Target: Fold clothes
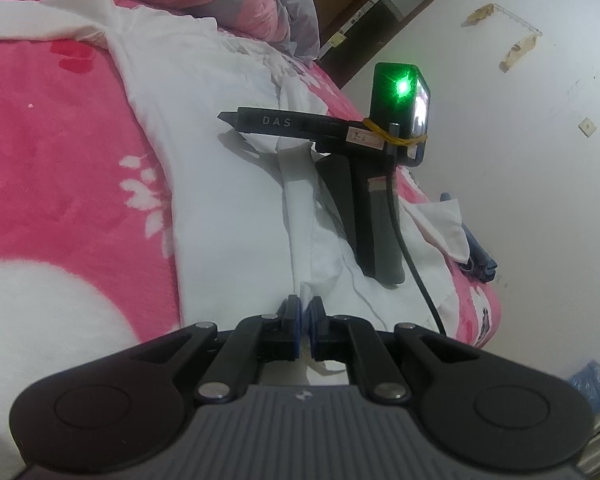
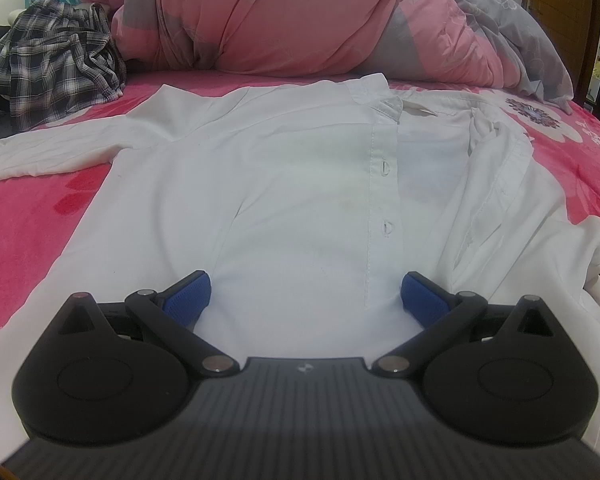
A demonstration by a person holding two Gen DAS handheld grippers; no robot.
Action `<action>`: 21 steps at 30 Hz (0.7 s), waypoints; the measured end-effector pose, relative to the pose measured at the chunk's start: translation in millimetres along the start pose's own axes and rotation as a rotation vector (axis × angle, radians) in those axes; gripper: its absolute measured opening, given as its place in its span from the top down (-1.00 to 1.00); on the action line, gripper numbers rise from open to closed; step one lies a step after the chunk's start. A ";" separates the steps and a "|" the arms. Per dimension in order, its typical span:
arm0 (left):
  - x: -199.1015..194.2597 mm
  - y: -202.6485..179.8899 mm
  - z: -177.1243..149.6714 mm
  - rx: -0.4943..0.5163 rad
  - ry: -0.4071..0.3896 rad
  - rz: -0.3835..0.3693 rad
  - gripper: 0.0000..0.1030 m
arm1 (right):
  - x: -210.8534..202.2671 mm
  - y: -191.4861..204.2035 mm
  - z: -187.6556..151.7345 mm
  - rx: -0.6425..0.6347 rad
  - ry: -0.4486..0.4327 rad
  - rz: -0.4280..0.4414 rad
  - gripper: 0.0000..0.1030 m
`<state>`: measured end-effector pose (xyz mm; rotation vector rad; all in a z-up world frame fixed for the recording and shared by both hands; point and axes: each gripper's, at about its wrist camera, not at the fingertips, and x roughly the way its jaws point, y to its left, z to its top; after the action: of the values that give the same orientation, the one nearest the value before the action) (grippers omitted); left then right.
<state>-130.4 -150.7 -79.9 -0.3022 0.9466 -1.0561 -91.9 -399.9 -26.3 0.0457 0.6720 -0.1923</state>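
Your left gripper (image 1: 305, 312) pinches a fold of the smooth white button-up shirt (image 2: 300, 184); your right gripper (image 2: 305, 294) rests on its hem, ribbed blue pads (image 2: 188, 294) spread wide, holding nothing. The shirt lies flat on the fuzzy pink blanket (image 2: 28, 216), a puffy pink quilt (image 2: 284, 16) beyond.

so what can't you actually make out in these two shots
- Shirt hem: right wrist view, covered by the open right claw body at the bottom edge.
- Shirt's left sleeve: right wrist view, cut off by the left edge.
- Fabric edge inside the shut left claw: left wrist view, hidden by the pads.
- Checked garment: right wrist view, crumpled, type unclear.
- Dark blue cloth: left wrist view, mostly under the shirt.
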 end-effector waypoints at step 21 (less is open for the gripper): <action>1.2 2.4 -1.8 0.005 -0.020 -0.015 0.90 | -0.1 -0.1 -0.2 0.001 -0.002 -0.002 -0.99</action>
<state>-130.2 -150.2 -83.1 -0.3155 0.9246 -1.0667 -92.0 -400.0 -26.4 0.0460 0.6699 -0.1943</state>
